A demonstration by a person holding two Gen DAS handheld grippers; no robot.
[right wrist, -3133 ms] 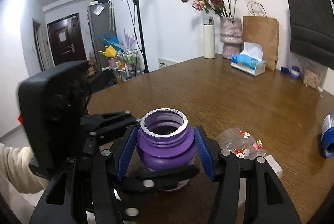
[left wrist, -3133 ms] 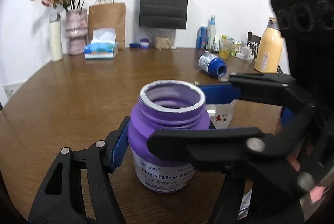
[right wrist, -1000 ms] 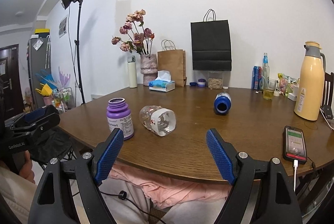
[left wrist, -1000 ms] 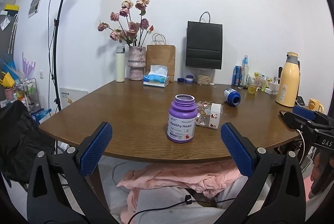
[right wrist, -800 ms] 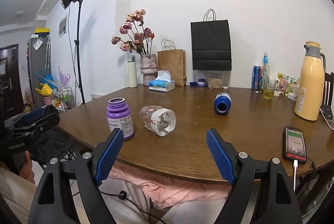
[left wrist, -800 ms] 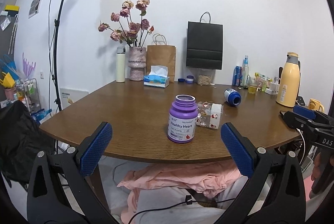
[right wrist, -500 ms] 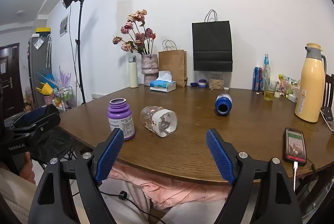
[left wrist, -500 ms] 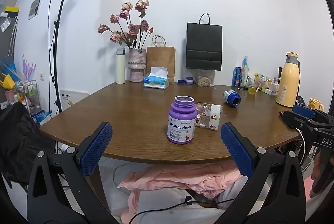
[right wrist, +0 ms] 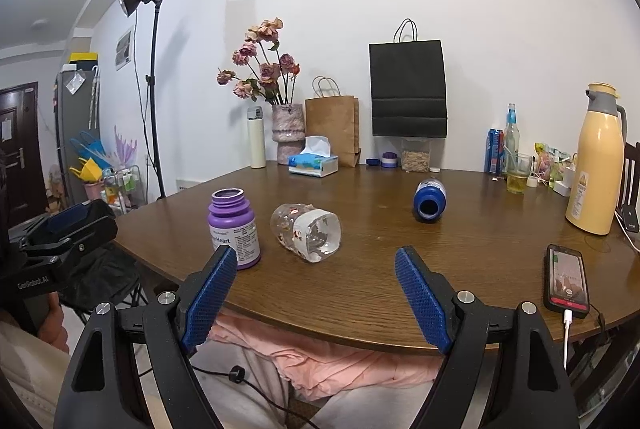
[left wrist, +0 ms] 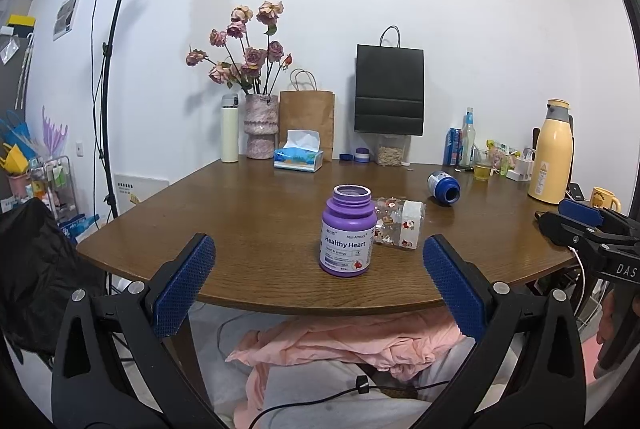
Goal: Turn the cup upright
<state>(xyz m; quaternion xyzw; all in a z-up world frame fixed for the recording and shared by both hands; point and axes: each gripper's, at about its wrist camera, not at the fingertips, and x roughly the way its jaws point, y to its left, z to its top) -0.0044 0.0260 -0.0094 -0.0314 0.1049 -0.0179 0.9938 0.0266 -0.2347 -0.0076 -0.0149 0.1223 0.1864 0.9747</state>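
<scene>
So we've got the purple bottle (left wrist: 347, 234) standing upright near the front edge of the wooden table (left wrist: 248, 229), mouth open to the ceiling, "Healthy Heart" label facing the left camera. Right beside it lies the clear cup (right wrist: 306, 231) with the little red prints — on its side, open end pointing toward the front edge. From the left view we can't say if it touches the bottle; from the right view there's a gap between them.

Our left gripper (left wrist: 319, 281) is pulled back off the table edge, jaws spread wide, nothing between the blue pads. Same story with our right gripper (right wrist: 310, 296) — wide open, empty, hanging in front of the table roughly in line with the cup.

Further back a blue bottle (right wrist: 429, 199) also lies on its side, mouth toward us. Along the wall side: a vase of dried roses (left wrist: 261, 126), a tissue box (left wrist: 298, 159), a brown paper bag (left wrist: 307, 122) and a black one (left wrist: 389, 89). On the right, a yellow thermos (right wrist: 597, 171) and a phone (right wrist: 567, 278) plugged into a cable.
</scene>
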